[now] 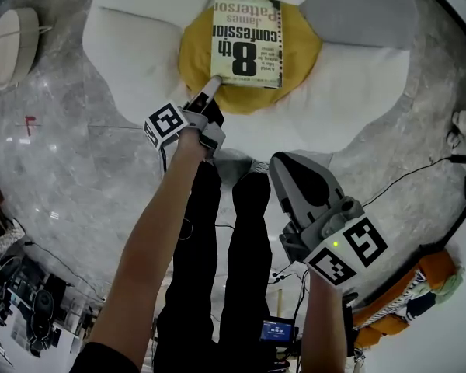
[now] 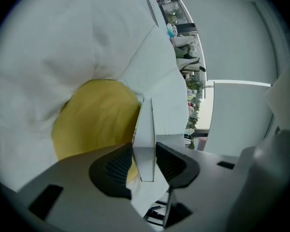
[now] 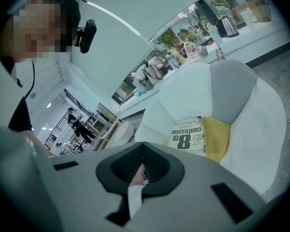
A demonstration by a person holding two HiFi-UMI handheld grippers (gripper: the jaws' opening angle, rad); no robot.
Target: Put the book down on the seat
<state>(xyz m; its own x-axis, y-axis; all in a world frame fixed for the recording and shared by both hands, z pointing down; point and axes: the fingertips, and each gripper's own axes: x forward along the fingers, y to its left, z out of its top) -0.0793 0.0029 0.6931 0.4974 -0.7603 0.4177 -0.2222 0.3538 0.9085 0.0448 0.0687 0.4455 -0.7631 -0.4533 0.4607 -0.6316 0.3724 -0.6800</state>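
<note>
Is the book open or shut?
Shut. The book lies on the yellow seat cushion with its front cover up, no pages spread. The left tongs grip its corner.

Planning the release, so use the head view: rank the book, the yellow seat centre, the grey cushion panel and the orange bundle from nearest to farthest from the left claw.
1. book, its corner clamped in the left claw.
2. yellow seat centre, right under the book.
3. grey cushion panel, seat's upper right.
4. orange bundle, floor, lower right.
</note>
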